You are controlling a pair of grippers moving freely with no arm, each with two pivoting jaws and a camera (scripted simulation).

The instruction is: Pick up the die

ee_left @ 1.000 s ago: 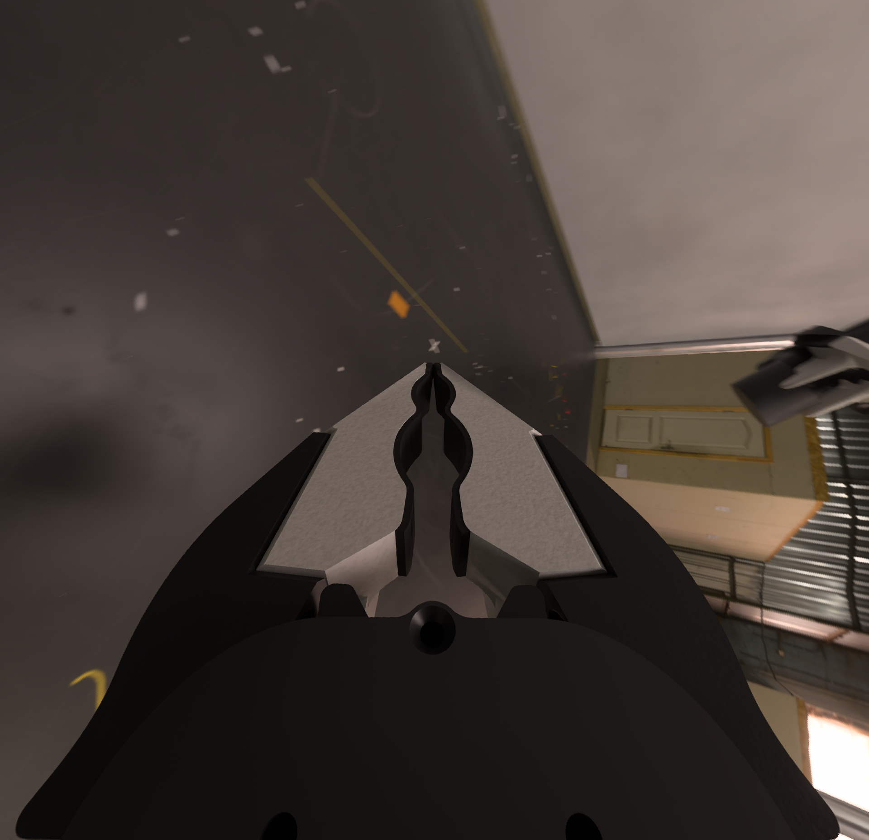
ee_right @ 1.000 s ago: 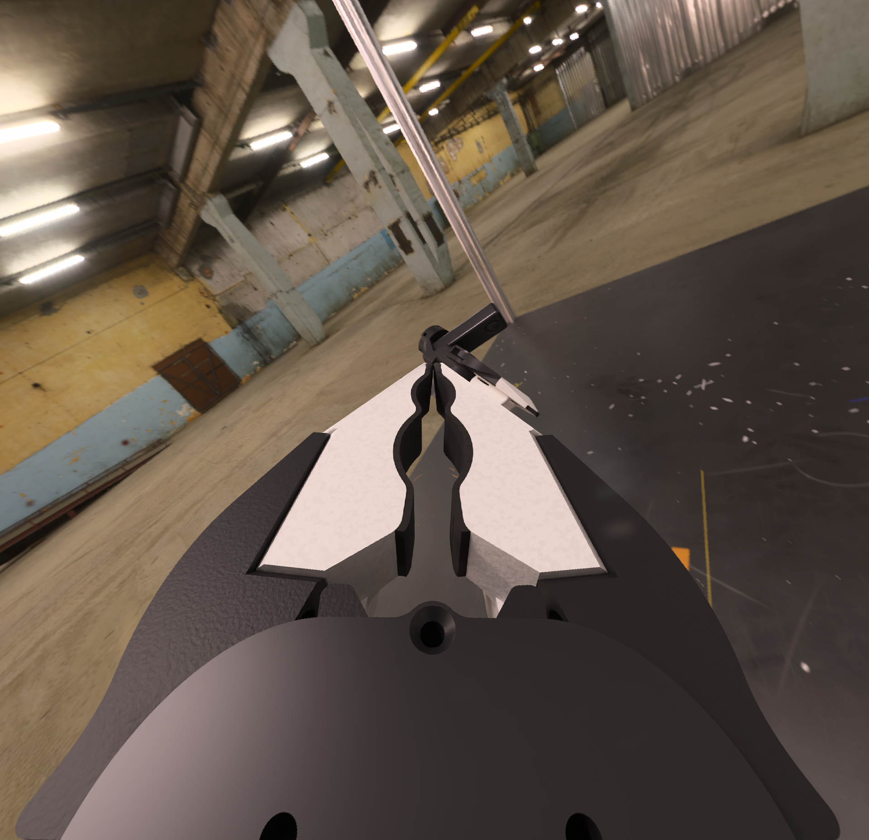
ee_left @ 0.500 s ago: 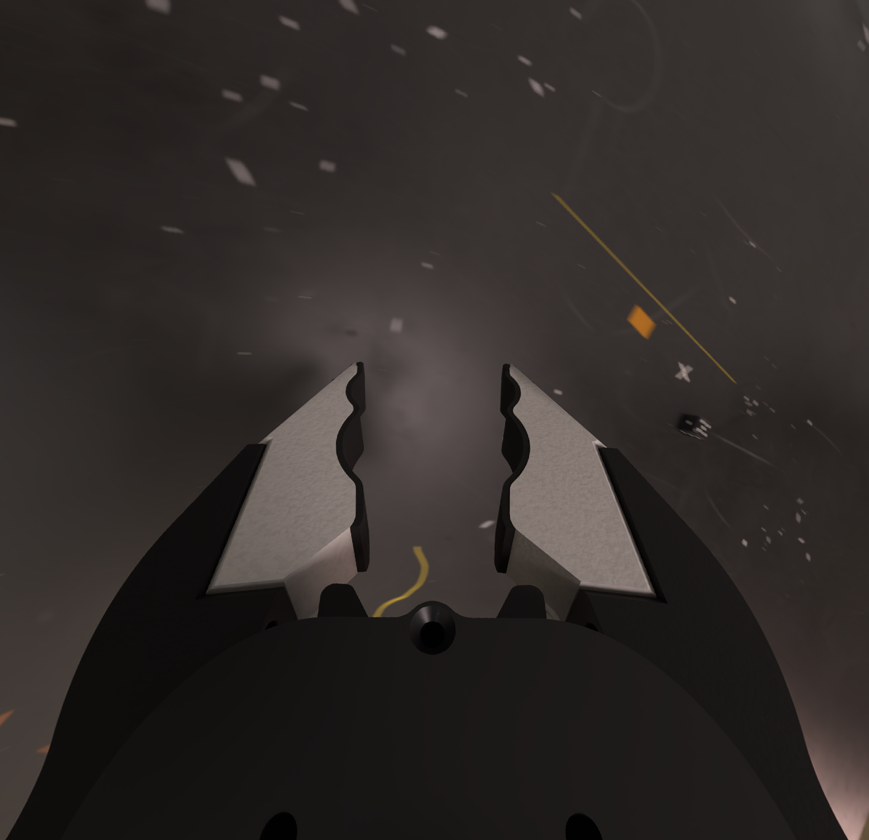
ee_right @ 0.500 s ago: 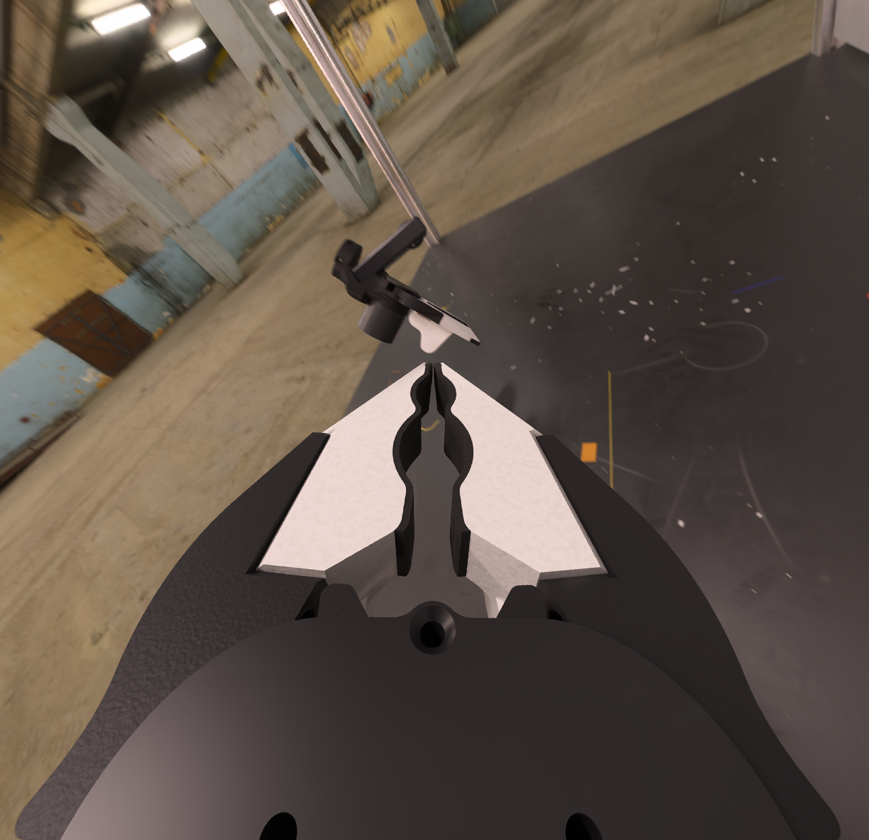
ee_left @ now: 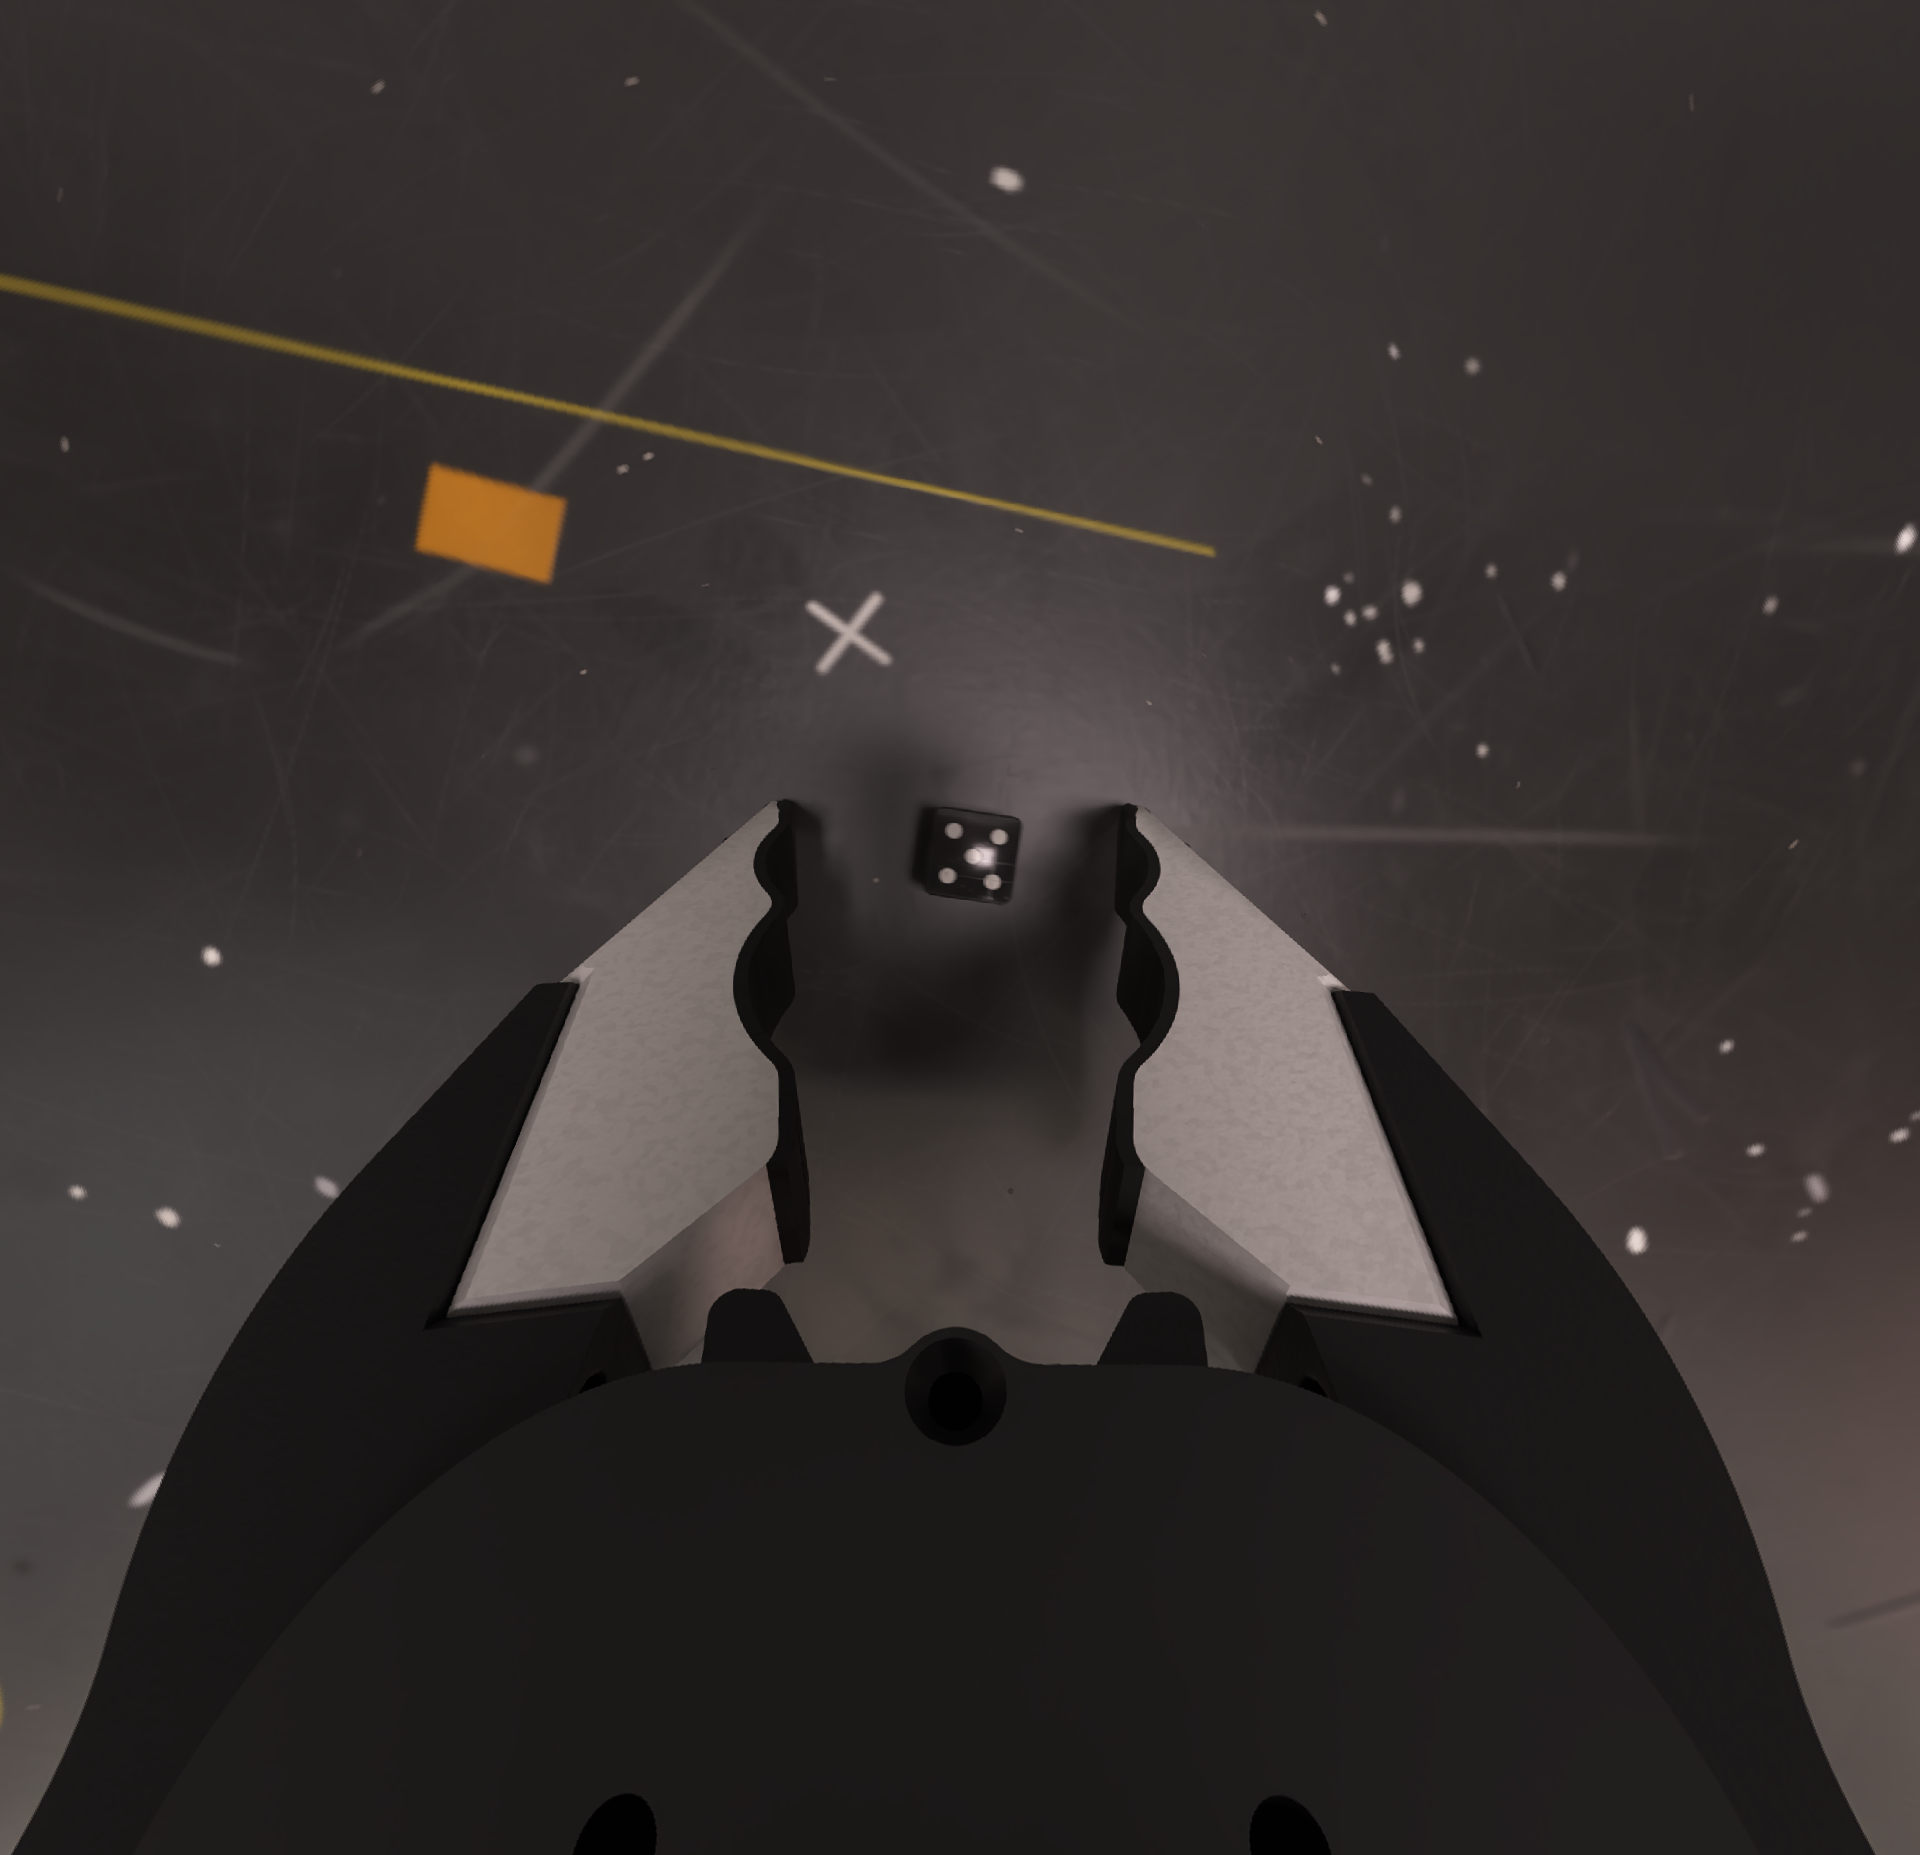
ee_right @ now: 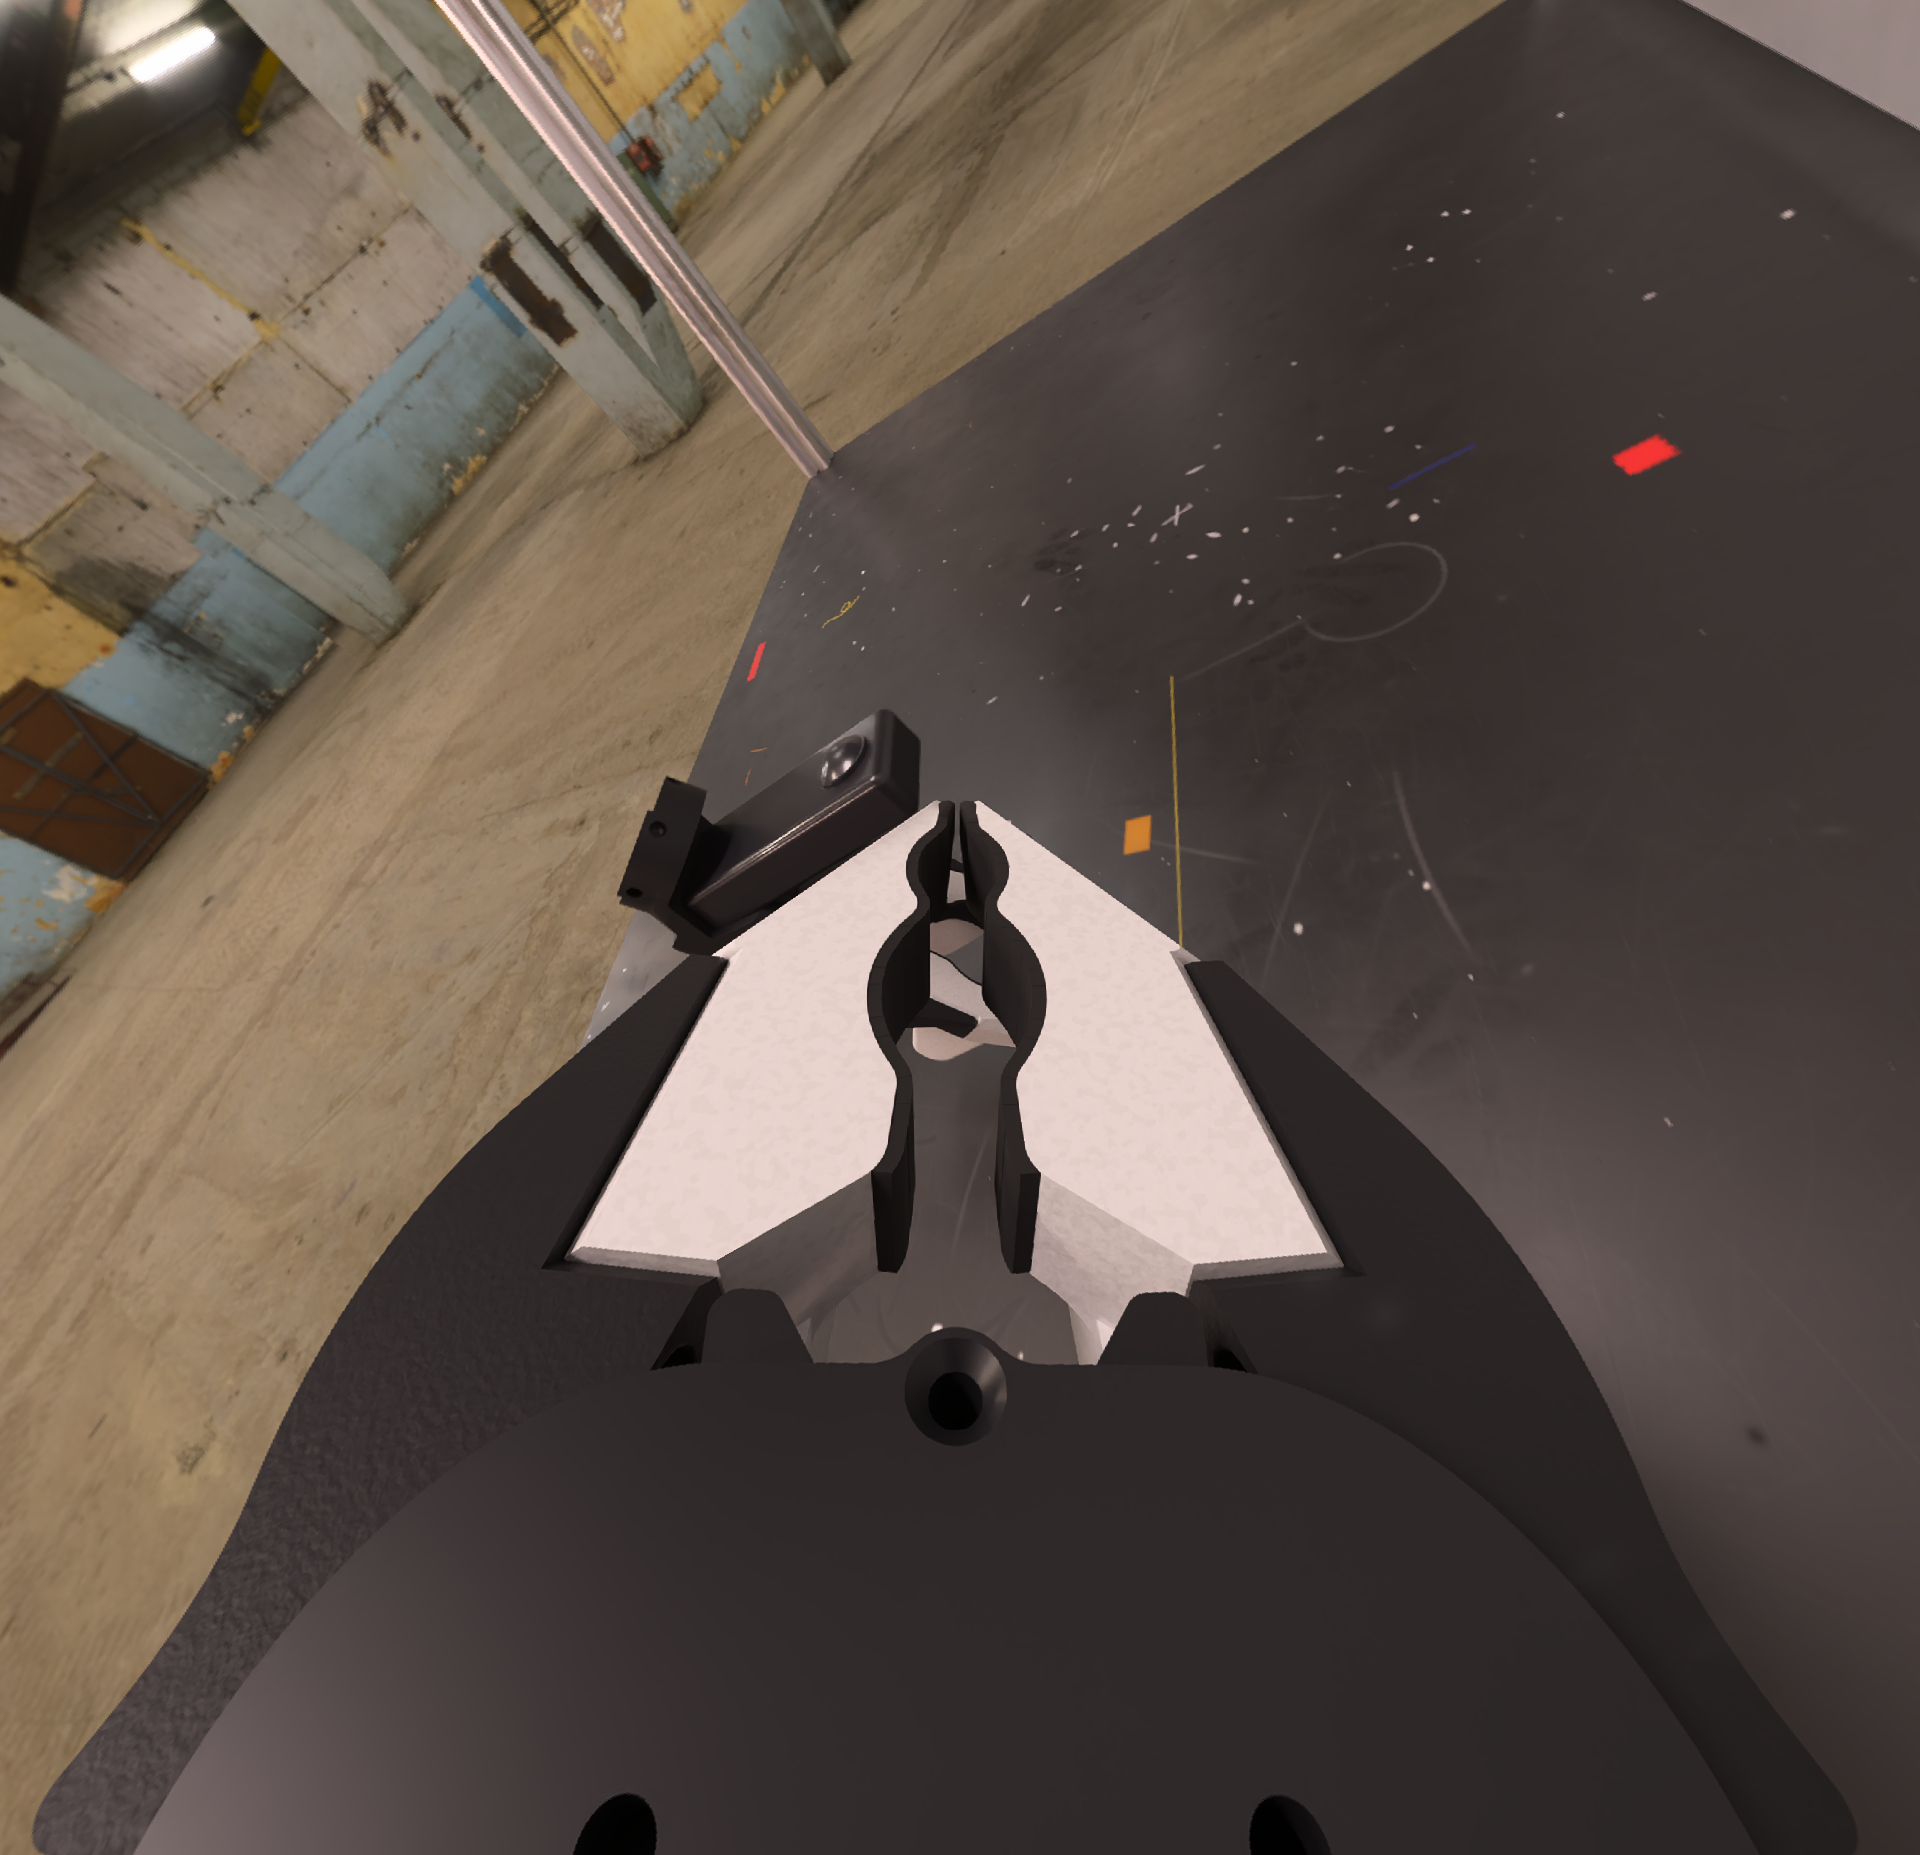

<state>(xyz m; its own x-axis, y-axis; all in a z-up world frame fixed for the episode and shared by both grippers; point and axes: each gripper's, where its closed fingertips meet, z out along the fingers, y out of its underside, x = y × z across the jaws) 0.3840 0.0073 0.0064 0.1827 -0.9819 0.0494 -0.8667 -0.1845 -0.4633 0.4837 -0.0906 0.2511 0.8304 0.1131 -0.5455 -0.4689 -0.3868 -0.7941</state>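
Note:
A small black die [ee_left: 965, 856] with white pips lies on the dark scratched table [ee_left: 1455, 247], five pips facing the left wrist camera. My left gripper [ee_left: 954, 837] is open and points down at the table, with the die in line between its two fingertips and apart from both. My right gripper [ee_right: 956, 813] is shut and empty, above the table's left edge. The left gripper's black body [ee_right: 774, 834] shows just beyond the right gripper's tips in the right wrist view. The die is hidden in that view.
An orange patch [ee_left: 490, 522], a yellow line [ee_left: 623, 418] and a white cross mark [ee_left: 850, 633] lie on the table beyond the die. A metal post [ee_right: 623, 216] rises at the table's corner. A red patch [ee_right: 1645, 455] lies farther off. Concrete floor [ee_right: 312, 974] lies past the table's left edge.
My left gripper opened, then swung right and closer to the table, bringing the die from off to the right to between its fingertips. My right gripper stayed shut and tilted down toward the table.

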